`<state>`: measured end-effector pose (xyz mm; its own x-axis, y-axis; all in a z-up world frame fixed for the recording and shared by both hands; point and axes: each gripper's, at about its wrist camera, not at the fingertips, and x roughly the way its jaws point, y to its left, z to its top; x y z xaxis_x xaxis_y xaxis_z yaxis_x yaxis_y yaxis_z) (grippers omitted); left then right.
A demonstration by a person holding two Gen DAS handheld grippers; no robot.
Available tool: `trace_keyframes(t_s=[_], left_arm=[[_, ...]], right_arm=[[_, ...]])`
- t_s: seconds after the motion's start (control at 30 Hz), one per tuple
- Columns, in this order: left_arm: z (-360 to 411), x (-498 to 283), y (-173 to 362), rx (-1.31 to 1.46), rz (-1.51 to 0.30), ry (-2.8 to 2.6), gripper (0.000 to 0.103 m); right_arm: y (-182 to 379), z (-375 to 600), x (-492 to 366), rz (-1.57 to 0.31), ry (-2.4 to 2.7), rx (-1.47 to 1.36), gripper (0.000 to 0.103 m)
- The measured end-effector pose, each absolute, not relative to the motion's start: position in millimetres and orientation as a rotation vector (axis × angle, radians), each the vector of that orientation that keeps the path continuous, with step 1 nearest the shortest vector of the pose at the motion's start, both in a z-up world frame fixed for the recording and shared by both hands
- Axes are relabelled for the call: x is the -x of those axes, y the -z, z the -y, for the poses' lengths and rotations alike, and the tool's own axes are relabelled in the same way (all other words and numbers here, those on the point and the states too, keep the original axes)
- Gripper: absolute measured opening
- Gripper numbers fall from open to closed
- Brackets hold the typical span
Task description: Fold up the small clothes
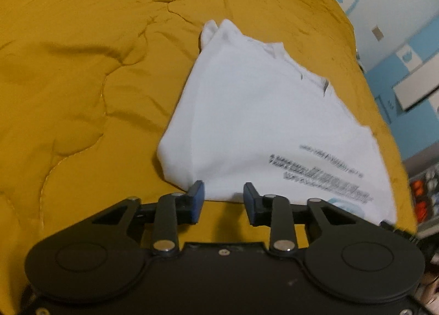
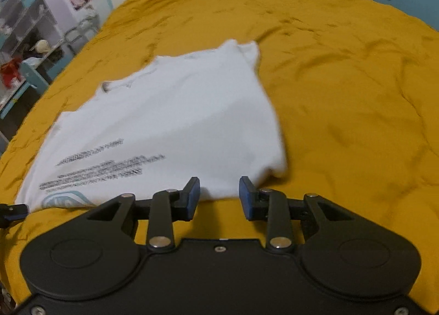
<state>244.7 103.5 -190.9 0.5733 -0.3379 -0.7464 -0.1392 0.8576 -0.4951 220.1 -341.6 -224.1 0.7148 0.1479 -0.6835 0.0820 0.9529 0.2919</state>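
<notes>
I see the white shirt (image 1: 247,111) lying partly folded on the yellow bedspread (image 1: 82,67). My left gripper (image 1: 223,199) and right gripper (image 2: 219,194) are both released, empty, at the shirt's near hem. I should pinch each corner cleanly, then fold evenly.

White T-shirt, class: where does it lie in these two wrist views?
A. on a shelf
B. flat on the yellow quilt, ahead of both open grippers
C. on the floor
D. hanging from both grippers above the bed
B: the white T-shirt rests on the yellow quilt, while the left gripper and right gripper hold nothing.
</notes>
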Motion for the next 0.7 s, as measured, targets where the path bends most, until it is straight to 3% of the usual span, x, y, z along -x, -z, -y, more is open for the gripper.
trace_keyframes(t_s=[0.13, 0.33, 0.7], left_arm=[[-83.1, -258.7, 162.3, 0.517, -0.895, 0.183, 0.045], [-28.6, -320.3, 152.2, 0.455, -0.862, 0.289, 0.046], [22.3, -438.7, 205.0, 0.389, -0.975, 0.293, 0.044]], right_arm=[[196.0, 322.0, -223.5, -0.699, -0.089, -0.3, 0.04], [177.5, 280.8, -287.4, -0.623, -0.231, -0.252, 0.04], [216.9, 258.7, -417.9, -0.847, -0.392, -0.247, 0.04]])
